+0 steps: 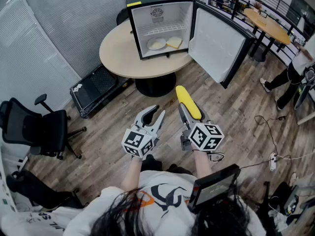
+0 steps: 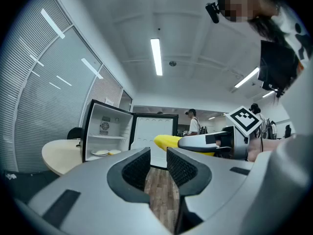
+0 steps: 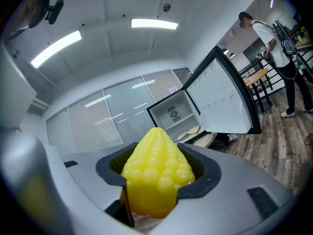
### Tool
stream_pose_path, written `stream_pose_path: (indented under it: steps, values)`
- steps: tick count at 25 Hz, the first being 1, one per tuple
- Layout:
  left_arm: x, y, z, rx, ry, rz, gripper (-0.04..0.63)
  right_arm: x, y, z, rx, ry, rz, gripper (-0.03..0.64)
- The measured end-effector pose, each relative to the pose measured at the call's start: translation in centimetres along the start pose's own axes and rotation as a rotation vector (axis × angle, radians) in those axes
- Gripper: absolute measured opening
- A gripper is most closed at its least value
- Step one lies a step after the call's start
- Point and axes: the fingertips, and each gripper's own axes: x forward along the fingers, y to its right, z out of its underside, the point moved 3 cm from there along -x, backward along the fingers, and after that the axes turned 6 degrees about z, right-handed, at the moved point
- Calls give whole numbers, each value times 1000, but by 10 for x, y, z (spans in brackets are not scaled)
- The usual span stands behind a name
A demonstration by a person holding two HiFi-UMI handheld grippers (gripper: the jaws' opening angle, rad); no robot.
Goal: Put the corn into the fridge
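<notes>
Right gripper [image 1: 191, 113] clamps the corn [image 1: 185, 96], left gripper [image 1: 153, 117] slightly apart, empty; next, carry it into the open mini-fridge [image 1: 160, 14].

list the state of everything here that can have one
fridge, standing on the table
door, swung wide open
corn, outside the fridge, held
right gripper, shut on the corn
left gripper, slightly open, nothing in it
</notes>
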Motion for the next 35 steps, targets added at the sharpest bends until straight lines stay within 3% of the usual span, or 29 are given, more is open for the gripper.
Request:
stream_pose_path:
  steps: [23, 35]
  values:
    - [20, -8, 0, -24, 13, -1, 110, 17, 19, -10, -38, 4, 16, 252]
    - [43, -49, 12, -60, -20, -1, 110, 65, 24, -10, -24, -30, 9, 252]
